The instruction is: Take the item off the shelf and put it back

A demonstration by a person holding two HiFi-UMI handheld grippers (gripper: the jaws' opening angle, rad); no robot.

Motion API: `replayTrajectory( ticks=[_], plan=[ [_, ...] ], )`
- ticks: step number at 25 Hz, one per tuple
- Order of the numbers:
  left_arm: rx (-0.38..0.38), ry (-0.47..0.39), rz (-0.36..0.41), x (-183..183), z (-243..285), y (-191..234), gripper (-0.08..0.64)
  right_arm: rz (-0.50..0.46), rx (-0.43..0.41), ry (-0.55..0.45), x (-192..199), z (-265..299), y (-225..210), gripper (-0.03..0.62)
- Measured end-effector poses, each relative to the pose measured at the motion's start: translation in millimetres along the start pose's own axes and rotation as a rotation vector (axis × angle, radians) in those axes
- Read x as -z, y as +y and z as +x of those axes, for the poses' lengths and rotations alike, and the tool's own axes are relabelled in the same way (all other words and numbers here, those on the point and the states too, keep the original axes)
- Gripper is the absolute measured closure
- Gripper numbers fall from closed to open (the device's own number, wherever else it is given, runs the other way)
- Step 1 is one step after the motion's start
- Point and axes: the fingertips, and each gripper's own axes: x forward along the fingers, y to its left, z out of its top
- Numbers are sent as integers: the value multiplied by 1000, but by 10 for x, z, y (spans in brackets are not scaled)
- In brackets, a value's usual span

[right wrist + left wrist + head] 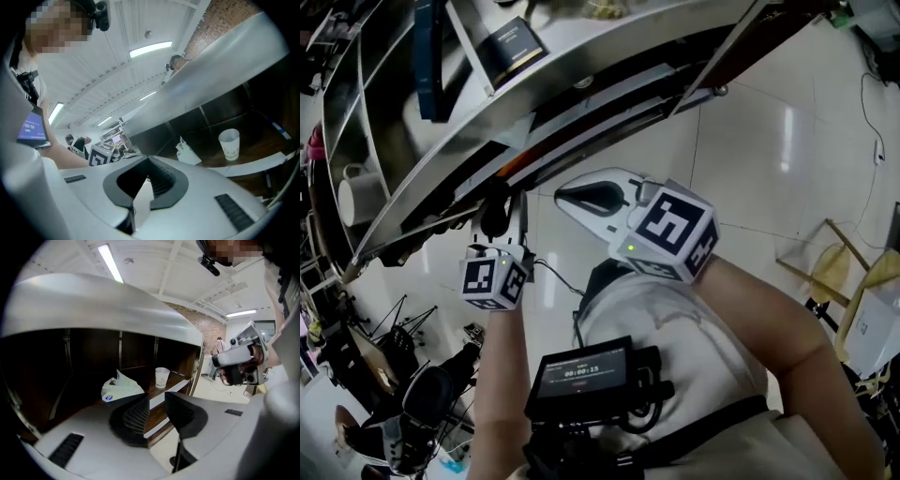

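Note:
A shelf bay with a wooden board (174, 379) holds a white paper cup (161, 377) and a crumpled white and green bag (121, 389). My left gripper (157, 398) points into this bay from outside it. Its jaws stand apart with nothing between them. In the right gripper view the cup (229, 144) and the bag (187, 152) lie farther off. My right gripper (148, 160) is shut and empty, its fingertips meeting. In the head view both the left gripper (499, 214) and the right gripper (581, 197) hang just below the shelf's metal edge (581, 89).
Higher shelves hold a white mug (361, 197) and a dark box (511, 47). A small screen (581, 375) hangs at the person's chest. Tripod legs (403, 319) stand on the floor at lower left, a folding frame (834, 262) at right.

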Motion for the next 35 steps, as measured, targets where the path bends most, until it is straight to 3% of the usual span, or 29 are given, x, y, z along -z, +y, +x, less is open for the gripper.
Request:
replayTrajectory(
  ticks=[11, 18, 26, 28, 29, 33, 35],
  plan=[
    [10, -117, -41, -650, -981, -149, 442, -167, -169, -18, -558, 213, 675, 584],
    [-52, -228, -70, -971, -1538, -108, 442, -254, -290, -28, -769, 377, 1136, 584],
    [-108, -285, -91, -962, -1965, -180, 442, -271, -402, -37, -836, 447, 1577, 584],
    [-134, -305, -80, -925, -2073, -153, 499, -283, -419, -37, -837, 457, 1655, 584],
    [-127, -315, -63, -925, -2117, -186, 551, -289, -426, -38, -837, 458, 1691, 584],
    [-34, -330, 5, -988, -2186, -489, 551, -297, -451, -5, -779, 438, 1820, 584],
    [-31, -335, -3, -981, -2192, -528, 551, -309, -455, -16, -776, 458, 1837, 584]
  ],
)
